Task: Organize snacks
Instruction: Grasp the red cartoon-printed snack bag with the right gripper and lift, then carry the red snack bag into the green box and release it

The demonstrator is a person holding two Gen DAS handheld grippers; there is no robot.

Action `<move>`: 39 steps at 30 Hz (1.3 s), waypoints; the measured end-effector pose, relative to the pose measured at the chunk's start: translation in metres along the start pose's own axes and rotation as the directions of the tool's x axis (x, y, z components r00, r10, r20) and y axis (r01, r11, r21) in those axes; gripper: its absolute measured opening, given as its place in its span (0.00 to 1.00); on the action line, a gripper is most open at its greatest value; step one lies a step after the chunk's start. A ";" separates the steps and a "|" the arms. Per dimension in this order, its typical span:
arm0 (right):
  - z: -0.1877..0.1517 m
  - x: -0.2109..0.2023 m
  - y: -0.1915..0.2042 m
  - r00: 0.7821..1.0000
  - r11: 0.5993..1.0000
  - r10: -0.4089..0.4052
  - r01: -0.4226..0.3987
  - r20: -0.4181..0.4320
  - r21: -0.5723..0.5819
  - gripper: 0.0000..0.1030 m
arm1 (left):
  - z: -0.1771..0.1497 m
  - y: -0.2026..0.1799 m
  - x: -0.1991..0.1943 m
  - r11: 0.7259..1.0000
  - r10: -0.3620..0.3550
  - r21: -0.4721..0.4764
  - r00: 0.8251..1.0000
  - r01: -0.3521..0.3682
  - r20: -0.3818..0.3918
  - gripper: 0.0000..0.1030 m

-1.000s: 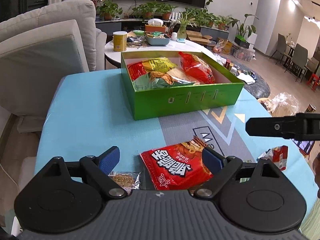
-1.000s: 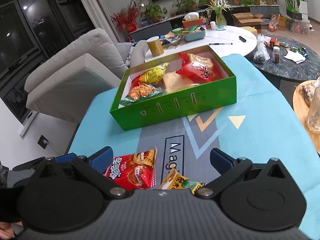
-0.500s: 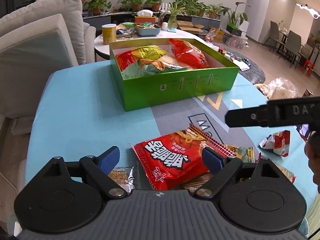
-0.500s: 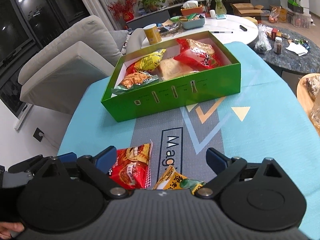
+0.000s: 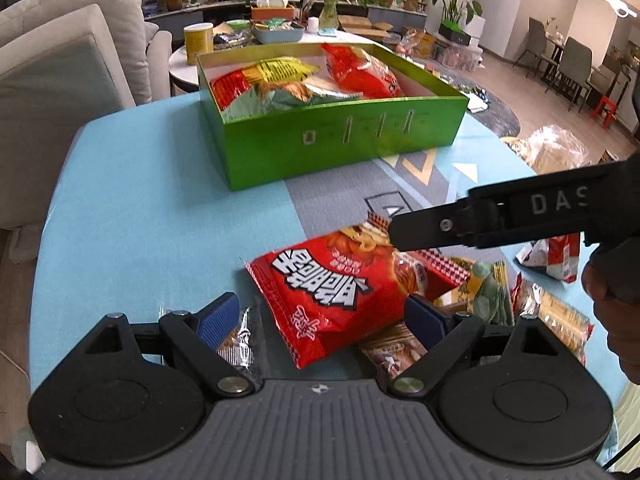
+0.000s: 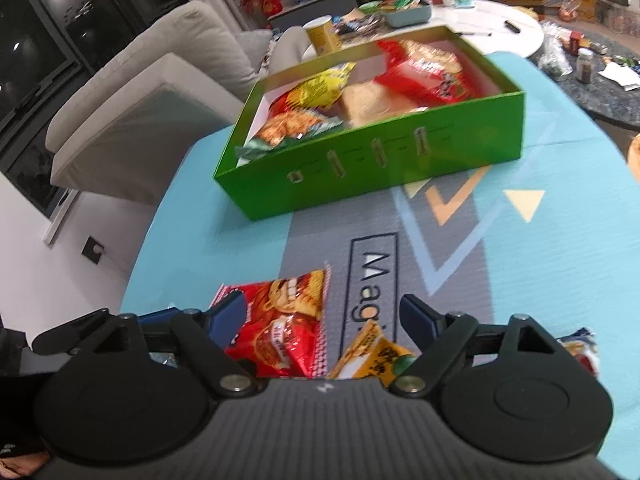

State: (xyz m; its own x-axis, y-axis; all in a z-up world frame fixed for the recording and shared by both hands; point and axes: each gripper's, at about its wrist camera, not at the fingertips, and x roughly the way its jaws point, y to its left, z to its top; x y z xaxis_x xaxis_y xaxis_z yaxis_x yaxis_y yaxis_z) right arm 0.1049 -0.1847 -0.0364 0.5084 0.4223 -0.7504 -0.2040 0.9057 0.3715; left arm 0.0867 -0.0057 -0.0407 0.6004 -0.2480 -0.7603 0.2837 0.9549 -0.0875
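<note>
Holding our left gripper (image 5: pixel 320 316) spread wide and gripping nothing, we are hovering over the red noodle packet (image 5: pixel 340 292), which is lying between the blue pads (image 5: pixel 219 317) without touching them. Our right gripper (image 6: pixel 322 318) is closing its jaws, still apart, above a yellow snack packet (image 6: pixel 374 356) at six o'clock in its view, with no pad pressing on it. Moving outward, we are seeing several more packets scattered at four o'clock of the red one on the blue tablecloth (image 5: pixel 140 216). At twelve o'clock the green box (image 5: pixel 340 144) is already holding a few bags (image 5: pixel 360 70), so we are judging the sorting partly done, with the loose pile near us still waiting.
</note>
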 end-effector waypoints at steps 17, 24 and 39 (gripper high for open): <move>0.000 0.027 -0.001 0.993 0.999 0.036 -0.032 -0.114 0.035 0.57 | 0.006 -0.004 0.016 0.998 -0.056 -0.009 0.998 0.056 -0.012 0.73; 0.004 0.017 -0.013 0.996 0.999 0.006 -0.002 -0.090 0.044 0.54 | 0.010 -0.012 0.017 0.997 -0.078 0.007 0.997 0.078 -0.001 0.73; 0.007 0.028 -0.009 0.991 0.998 0.059 -0.056 -0.118 0.033 0.55 | 0.011 -0.015 0.021 0.997 -0.071 0.001 0.997 0.071 0.010 0.65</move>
State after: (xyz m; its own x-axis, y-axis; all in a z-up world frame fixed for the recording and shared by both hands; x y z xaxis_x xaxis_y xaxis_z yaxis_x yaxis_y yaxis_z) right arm 0.1263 -0.1813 -0.0570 0.3928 0.4766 -0.7865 -0.2043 0.8791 0.4307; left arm 0.1034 -0.0273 -0.0484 0.5863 -0.3166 -0.7457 0.3261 0.9348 -0.1404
